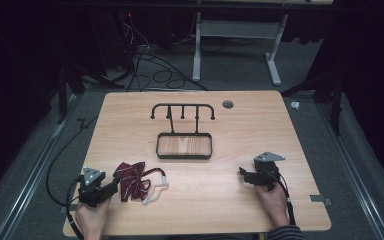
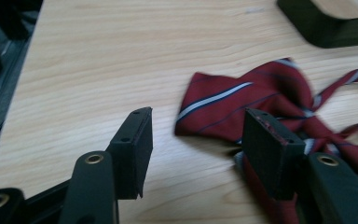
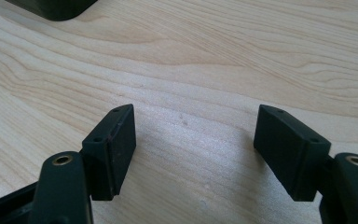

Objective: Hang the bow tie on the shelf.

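A dark red striped bow tie (image 1: 131,180) lies flat on the wooden table (image 1: 240,135), near the front left corner, with its thin strap and pale clasp trailing toward the middle. The left gripper (image 1: 114,185) sits just beside it at the tie's left end. In the left gripper view its jaws stand wide apart, holding nothing; one jaw is over the tie's (image 2: 242,100) near edge, the other over bare wood.

The right gripper (image 1: 243,174) rests well apart from the tie, toward the front right of the table. Its jaws are also spread wide and empty over bare wood.

A black hook rack (image 1: 183,111) with a shallow tray base (image 1: 184,156) stands near the middle of the table. Bare wood lies between the tray and both grippers, and between the two grippers along the front edge.
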